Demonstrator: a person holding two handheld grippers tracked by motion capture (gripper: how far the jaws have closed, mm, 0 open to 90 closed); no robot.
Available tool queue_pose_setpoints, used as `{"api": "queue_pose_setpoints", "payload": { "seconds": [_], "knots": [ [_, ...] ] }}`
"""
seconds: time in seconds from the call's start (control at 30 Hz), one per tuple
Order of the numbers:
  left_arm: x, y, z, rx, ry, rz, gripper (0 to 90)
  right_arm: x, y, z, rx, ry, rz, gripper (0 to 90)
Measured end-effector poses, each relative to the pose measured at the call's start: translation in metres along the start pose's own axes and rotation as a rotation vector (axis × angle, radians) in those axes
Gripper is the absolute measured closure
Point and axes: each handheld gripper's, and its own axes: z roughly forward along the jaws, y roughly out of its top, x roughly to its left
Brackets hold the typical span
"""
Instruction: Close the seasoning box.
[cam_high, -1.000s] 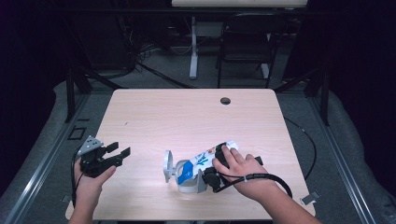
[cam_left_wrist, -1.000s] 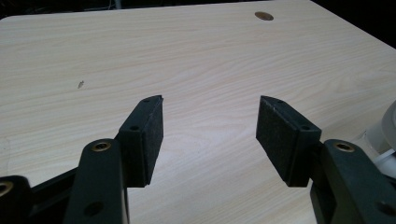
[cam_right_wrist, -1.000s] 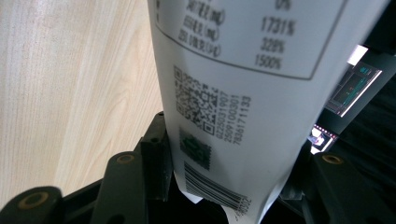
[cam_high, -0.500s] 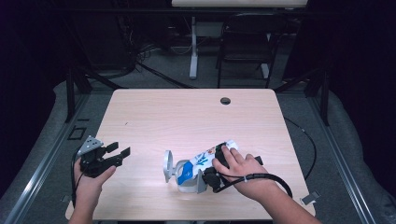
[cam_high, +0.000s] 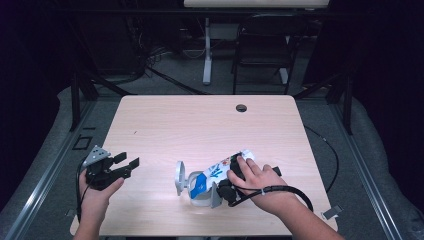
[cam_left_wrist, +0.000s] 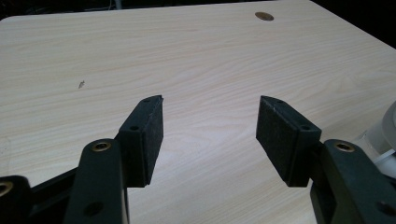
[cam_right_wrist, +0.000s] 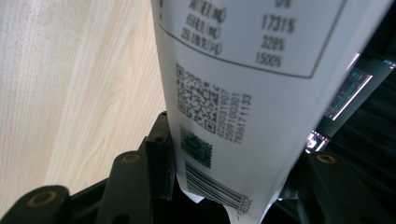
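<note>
Lower left of the high view, the left gripper (cam_high: 125, 165) hangs released with nothing between its 2 black pads (cam_left_wrist: 148, 135), hovering over bare wood. Toward the lower centre, the white-and-blue printed carton (cam_high: 220, 172) lies tilted into a clear plastic jug (cam_high: 192, 187), its tail in the right gripper (cam_high: 231, 181). Those jaws have just been closing, and they now grasp the carton (cam_right_wrist: 243, 93). I judge a pour or lift is being steadied; otherwise nothing has shifted since a second ago. The pale wooden table (cam_high: 200, 125) is bare otherwise, with a round cable hole (cam_high: 241, 108); beyond, dark room, a chair (cam_high: 262, 45).
</note>
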Motion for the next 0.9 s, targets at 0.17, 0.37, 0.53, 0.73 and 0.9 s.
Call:
{"api": "queue_pose_setpoints", "payload": {
  "seconds": [0.17,0.37,0.53,0.73,0.9],
  "knots": [
    [-0.0001,-0.0001,0.0001,0.001,-0.001,0.000,41.9,-0.0001,0.0000,-0.0001,0.001,0.002,0.001,52.6],
    [0.0000,-0.0005,0.0005,0.000,0.000,-0.004,41.9,0.0002,-0.0002,0.0000,-0.004,0.003,0.003,52.9],
    [-0.0001,-0.0005,0.0005,0.000,0.000,-0.004,41.9,0.0007,-0.0006,0.0002,-0.012,0.001,0.005,53.1],
    [0.0001,-0.0005,0.0007,0.002,-0.002,-0.002,41.9,0.0007,-0.0007,-0.0001,-0.011,-0.002,0.001,53.4],
    [0.0001,-0.0007,0.0010,0.002,-0.001,-0.002,41.9,0.0007,-0.0004,-0.0006,-0.004,-0.004,-0.005,53.5]
  ]
}}
